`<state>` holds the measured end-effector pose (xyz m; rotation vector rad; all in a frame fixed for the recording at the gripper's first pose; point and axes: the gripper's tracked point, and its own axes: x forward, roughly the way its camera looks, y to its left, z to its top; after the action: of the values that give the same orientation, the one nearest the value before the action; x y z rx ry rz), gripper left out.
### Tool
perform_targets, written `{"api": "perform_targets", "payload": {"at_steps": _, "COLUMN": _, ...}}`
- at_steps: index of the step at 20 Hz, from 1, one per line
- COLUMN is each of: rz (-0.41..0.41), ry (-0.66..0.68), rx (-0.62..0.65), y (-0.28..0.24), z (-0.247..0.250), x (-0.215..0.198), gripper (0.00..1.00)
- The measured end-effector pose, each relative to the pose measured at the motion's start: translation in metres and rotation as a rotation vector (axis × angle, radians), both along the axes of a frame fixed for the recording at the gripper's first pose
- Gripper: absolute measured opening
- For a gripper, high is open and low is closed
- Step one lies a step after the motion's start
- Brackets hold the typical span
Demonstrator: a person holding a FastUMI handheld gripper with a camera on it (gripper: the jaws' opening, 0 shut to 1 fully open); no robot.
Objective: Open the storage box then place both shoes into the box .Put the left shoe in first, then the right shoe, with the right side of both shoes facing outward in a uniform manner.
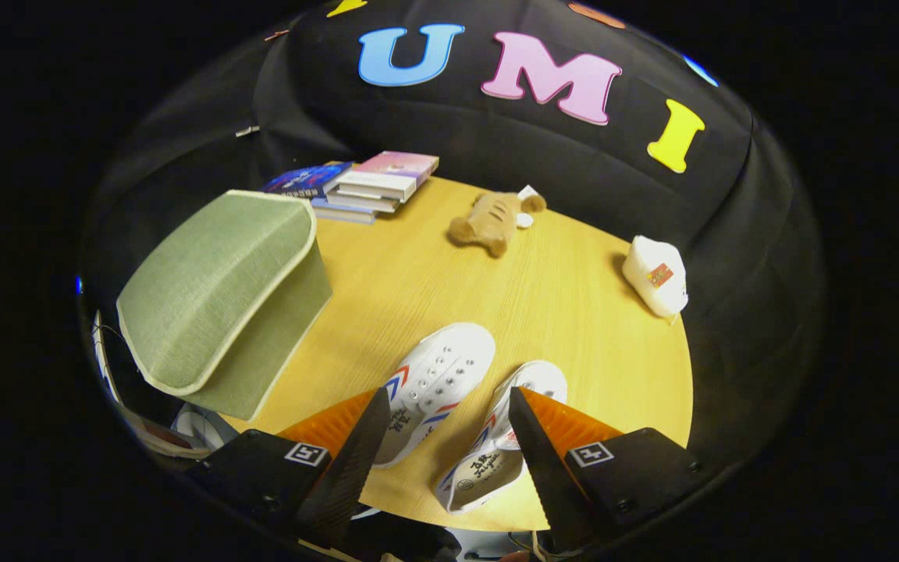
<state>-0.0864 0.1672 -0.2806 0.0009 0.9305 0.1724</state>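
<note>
Green fabric covers the box (219, 300), lid down, left of my fingers and beyond them. My gripper (449, 410) is spread wide, empty, above two white shoes (438, 382) (500, 449) lying between the fingers. Grabbing a shoe before lifting the lid, or mixing up left and right, would spoil the order. The table (551, 297) is pale wood, carrying books (367, 187), a plush toy (492, 218) and a white pouch (656, 277).
</note>
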Motion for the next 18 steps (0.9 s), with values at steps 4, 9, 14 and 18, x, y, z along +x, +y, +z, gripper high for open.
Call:
{"api": "perform_targets", "payload": {"at_steps": 4, "rz": 0.008, "ry": -0.018, "rx": 0.242, "y": 0.055, "z": 0.001, "x": 0.0, "gripper": 0.91}}
{"api": "perform_targets", "payload": {"at_steps": 9, "rz": 0.169, "ry": 0.066, "rx": 0.825, "y": 0.162, "z": 0.053, "x": -0.009, "gripper": 0.89}}
{"api": "perform_targets", "payload": {"at_steps": 14, "rz": 0.205, "ry": 0.255, "rx": 1.133, "y": 0.203, "z": 0.051, "x": -0.006, "gripper": 0.89}}
{"api": "perform_targets", "payload": {"at_steps": 18, "rz": 0.192, "ry": 0.364, "rx": 1.347, "y": 0.216, "z": 0.059, "x": 0.006, "gripper": 0.89}}
